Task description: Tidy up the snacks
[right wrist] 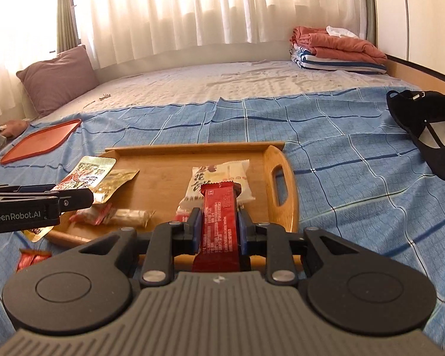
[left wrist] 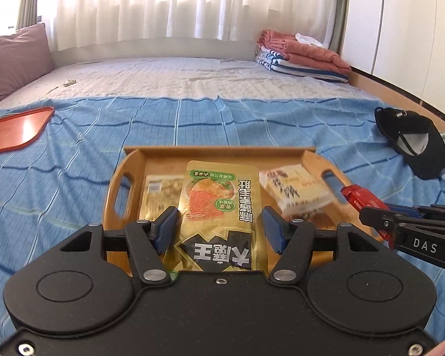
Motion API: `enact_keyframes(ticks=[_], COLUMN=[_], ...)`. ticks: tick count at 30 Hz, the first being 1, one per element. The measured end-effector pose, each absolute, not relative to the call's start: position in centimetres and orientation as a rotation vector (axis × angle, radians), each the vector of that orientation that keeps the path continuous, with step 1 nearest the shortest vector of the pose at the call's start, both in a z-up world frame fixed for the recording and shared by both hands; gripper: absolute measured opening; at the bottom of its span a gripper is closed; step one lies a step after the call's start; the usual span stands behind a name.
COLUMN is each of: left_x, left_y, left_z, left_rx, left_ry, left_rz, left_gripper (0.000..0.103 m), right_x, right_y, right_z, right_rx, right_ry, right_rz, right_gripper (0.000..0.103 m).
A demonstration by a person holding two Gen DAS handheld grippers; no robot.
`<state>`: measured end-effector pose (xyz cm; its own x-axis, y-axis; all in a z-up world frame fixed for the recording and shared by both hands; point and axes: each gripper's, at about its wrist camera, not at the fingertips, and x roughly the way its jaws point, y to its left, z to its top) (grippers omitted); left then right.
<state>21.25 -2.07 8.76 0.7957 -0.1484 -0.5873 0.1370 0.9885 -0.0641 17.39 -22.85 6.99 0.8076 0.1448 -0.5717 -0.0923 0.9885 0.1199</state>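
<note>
A wooden tray (left wrist: pixel 219 151) (right wrist: pixel 187 148) with cut-out handles lies on the blue checked blanket. My left gripper (left wrist: pixel 221 228) is shut on a gold snack packet (left wrist: pixel 219 195) and holds it just above the tray's near left part. From the right wrist view that left gripper (right wrist: pixel 83 198) enters from the left with the gold packet (right wrist: pixel 89 175). My right gripper (right wrist: pixel 219 222) is shut on a red snack bar (right wrist: pixel 219 207) over the tray's near edge; the red bar (left wrist: pixel 362 198) also shows at the right. A white snack packet (right wrist: pixel 219 178) (left wrist: pixel 296 192) lies in the tray.
A second gold packet (left wrist: pixel 160 195) and a pink-and-clear wrapped snack (right wrist: pixel 115 215) lie in the tray. A red packet (right wrist: pixel 32 259) rests on the blanket near the tray. An orange lid (left wrist: pixel 14 130) lies far left, a black cap (left wrist: pixel 412 142) right, folded bedding (left wrist: pixel 299 53) at the back.
</note>
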Motion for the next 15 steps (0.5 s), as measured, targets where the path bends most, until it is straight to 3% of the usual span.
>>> enact_keyframes(ticks=[15], left_x=[31.4], left_y=[-2.1], left_z=[5.9], left_rx=[-0.095], left_ry=[0.715], left_rz=[-0.101], left_gripper=[0.060], right_x=[26.2], right_y=[-25.0], right_z=[5.8], right_rx=[0.095], right_ry=[0.691], right_rz=[0.067], right_gripper=[0.030])
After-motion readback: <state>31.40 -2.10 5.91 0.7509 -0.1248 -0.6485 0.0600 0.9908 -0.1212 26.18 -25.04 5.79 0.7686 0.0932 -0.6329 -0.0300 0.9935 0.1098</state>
